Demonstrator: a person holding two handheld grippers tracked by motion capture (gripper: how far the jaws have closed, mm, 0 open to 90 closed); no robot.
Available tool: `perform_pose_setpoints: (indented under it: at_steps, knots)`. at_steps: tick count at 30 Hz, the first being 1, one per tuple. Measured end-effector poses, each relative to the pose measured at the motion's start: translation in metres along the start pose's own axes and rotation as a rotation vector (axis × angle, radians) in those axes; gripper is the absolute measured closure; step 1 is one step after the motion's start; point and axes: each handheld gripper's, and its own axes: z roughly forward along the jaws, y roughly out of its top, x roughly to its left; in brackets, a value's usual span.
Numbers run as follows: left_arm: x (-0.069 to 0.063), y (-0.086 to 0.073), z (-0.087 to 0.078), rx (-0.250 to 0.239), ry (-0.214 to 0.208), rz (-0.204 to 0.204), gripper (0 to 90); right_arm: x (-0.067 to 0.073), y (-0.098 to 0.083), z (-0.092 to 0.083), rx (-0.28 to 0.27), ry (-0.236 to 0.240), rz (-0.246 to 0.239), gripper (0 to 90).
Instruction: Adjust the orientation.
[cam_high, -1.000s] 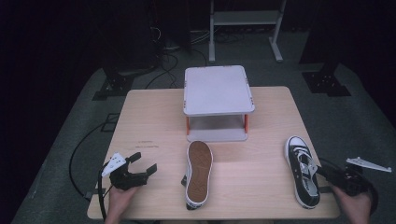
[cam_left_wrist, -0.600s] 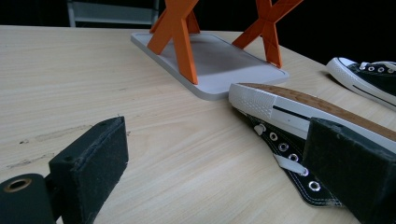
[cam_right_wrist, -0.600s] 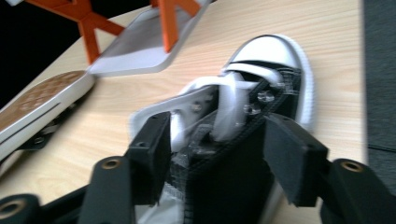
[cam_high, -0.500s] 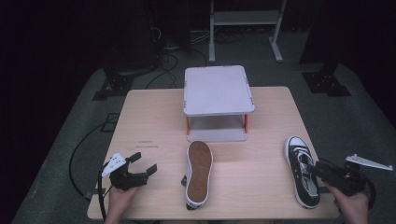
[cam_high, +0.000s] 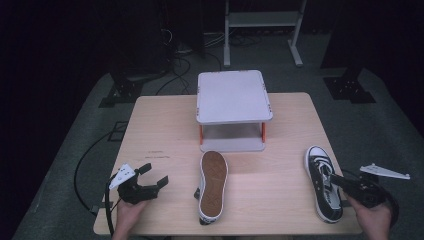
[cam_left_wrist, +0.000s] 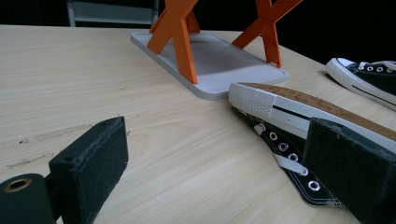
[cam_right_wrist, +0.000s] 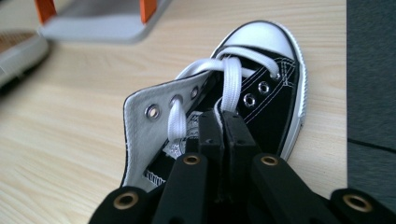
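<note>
A black-and-white high-top sneaker stands upright at the table's right front. My right gripper reaches over its opening from the right. Up close, this gripper has just been closing and now stands shut on the white lace above the tongue of the sneaker. The second sneaker lies on its side at the front middle, brown sole showing. My left gripper rests open to its left with nothing in it. In the left gripper view the pads frame bare table, with the tipped sneaker to the right.
A grey two-level stand with orange legs occupies the table's far middle; its base plate lies just beyond the tipped sneaker. The upright sneaker shows far right in the left gripper view. Dark floor, cables and equipment stands surround the table.
My right gripper has shifted slightly left over the upright sneaker and its jaws have closed on the lace. The left gripper and both sneakers have stayed put.
</note>
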Motion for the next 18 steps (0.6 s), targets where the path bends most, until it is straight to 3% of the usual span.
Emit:
perform_pose_setpoints:
  at_steps: [1,6,18]
  knots:
    - [0.0,0.0,0.0,0.001,0.0,0.0,6.2,0.0,0.0,0.0,0.0,0.0,0.0,87.6]
    - [0.001,0.0,0.0,0.003,0.001,-0.001,6.2,-0.009,0.0,-0.009,-0.082,0.056,0.116,87.9]
    - [0.001,0.0,-0.002,-0.005,0.004,-0.006,6.2,0.015,0.019,-0.002,-0.113,0.178,0.157,88.0]
